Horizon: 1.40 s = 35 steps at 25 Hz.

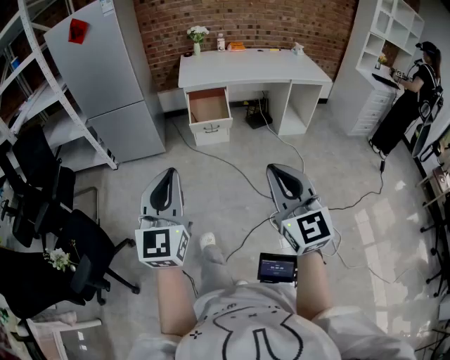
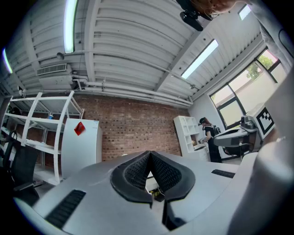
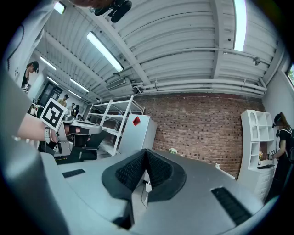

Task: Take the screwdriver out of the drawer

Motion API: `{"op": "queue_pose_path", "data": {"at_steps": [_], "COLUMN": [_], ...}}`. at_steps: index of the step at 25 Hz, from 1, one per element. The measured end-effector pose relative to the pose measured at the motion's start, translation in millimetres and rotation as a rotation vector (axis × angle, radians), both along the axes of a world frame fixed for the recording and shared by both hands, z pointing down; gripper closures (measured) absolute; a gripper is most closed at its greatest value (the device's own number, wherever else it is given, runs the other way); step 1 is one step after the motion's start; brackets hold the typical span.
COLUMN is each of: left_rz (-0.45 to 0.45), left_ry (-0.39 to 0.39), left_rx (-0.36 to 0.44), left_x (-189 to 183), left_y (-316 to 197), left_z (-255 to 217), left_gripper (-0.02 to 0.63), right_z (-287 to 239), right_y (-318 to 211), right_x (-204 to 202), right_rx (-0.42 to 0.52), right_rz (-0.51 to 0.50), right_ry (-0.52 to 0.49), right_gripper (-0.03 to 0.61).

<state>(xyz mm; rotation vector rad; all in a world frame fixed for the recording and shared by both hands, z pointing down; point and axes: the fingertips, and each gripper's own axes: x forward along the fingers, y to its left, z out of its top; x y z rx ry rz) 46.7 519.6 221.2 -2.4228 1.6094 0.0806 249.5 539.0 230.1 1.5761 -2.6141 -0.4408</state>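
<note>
Drawer open in white desk, brick wall behind; left gripper, right gripper fingers closed, over floor.

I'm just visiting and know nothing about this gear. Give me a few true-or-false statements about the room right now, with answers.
1. The drawer of the desk is pulled open. True.
2. The left gripper holds a screwdriver. False: its jaws are together with nothing between them.
3. The right gripper is reaching into the drawer. False: it is held over the floor, well short of the desk.
4. A vase of flowers stands on the desk. True.
</note>
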Motion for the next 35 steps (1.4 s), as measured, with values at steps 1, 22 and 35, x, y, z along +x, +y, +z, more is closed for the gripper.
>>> {"op": "queue_pose_path", "data": {"at_steps": [1, 22, 35], "left_rz": [-0.001, 0.015, 0.054], "left_ry": [-0.001, 0.011, 0.043], "left_rx": [-0.001, -0.066, -0.126], "left_x": [0, -57, -126], "left_y": [-6, -222, -356], "left_z": [1, 17, 34], "left_gripper": [0.606, 0.606, 0.606], "right_z": [0, 0, 12], "right_y": [-6, -214, -340], "right_x": [1, -62, -127], "right_rx": [-0.001, -0.053, -0.095], "right_rz": [-0.001, -0.043, 0.024], "right_ry": [-0.006, -0.029, 0.011], "right_gripper": [0.560, 0.558, 0.558]}}
